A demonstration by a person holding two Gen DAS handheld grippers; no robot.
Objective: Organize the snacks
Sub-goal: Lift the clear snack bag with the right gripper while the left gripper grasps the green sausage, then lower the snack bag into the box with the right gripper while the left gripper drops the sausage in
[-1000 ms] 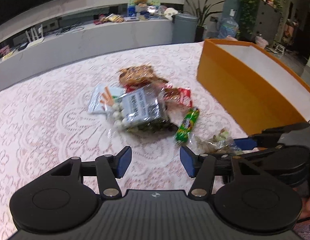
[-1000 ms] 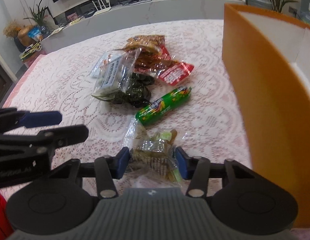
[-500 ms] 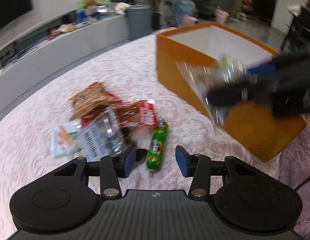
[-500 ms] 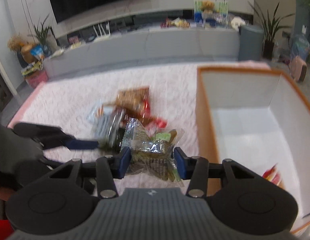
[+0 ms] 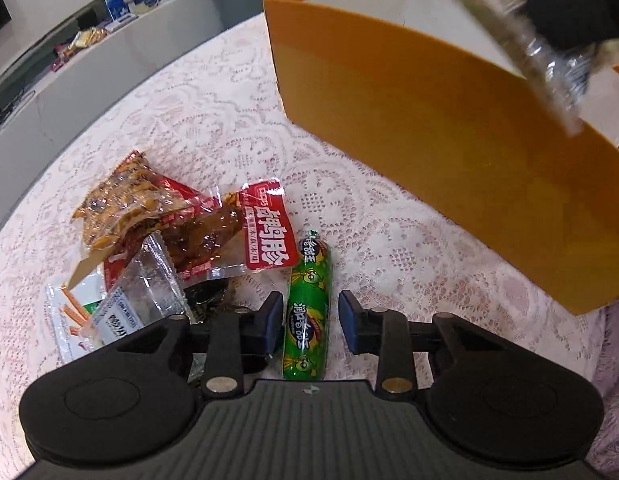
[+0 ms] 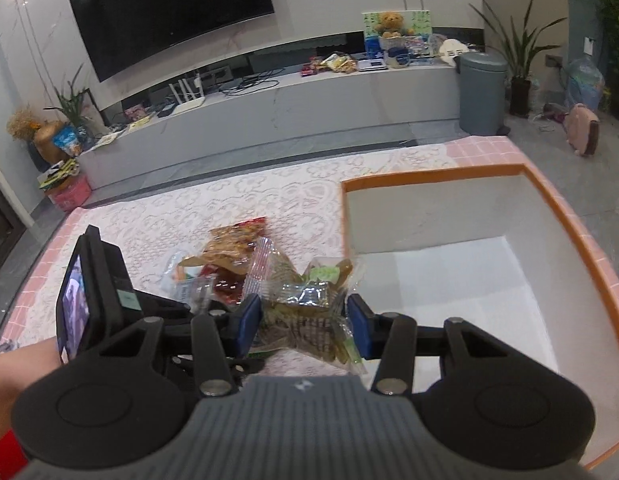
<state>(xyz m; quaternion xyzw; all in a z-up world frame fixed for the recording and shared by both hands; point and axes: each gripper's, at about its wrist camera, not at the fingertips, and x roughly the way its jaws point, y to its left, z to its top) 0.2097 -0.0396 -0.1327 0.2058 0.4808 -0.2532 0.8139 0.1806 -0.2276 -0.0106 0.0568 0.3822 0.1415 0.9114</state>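
The orange box [image 5: 449, 128] is stood beside the snack pile [image 5: 165, 232]. A clear packet [image 6: 305, 316] is clamped in the right gripper [image 6: 305, 326] at the box's rim. The green sausage [image 5: 307, 308] lies between the left gripper's [image 5: 308, 322] closing, not-yet-touching jaws.

The green sausage snack [image 5: 307, 312] runs under the camera housing; the clear crinkled packet [image 5: 521, 32] is blurred and cropped.

Orange box [image 5: 449, 128] w/ white inside, green sausage stick [image 5: 307, 312], red packet [image 5: 267, 226], pink-white lace tablecloth [image 5: 213, 120].
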